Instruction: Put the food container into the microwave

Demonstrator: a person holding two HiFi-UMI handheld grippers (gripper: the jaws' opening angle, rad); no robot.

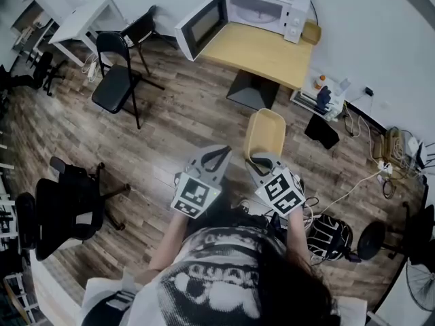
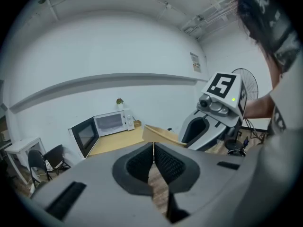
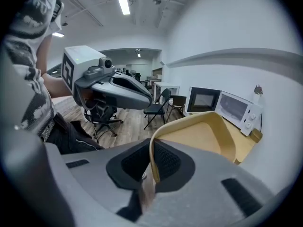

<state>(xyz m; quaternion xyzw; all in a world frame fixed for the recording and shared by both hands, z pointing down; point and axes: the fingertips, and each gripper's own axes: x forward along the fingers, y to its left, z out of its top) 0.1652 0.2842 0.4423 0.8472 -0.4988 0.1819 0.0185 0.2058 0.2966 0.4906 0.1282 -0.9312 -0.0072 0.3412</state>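
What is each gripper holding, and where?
Right gripper clamps the food container by its near rim; left gripper is shut on nothing.

Two grippers, one food container, one microwave, one wooden table.

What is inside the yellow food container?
The food container shows a bare floor; no food is visible. The right gripper, shut on its near rim, covers the nearest strip of the inside.
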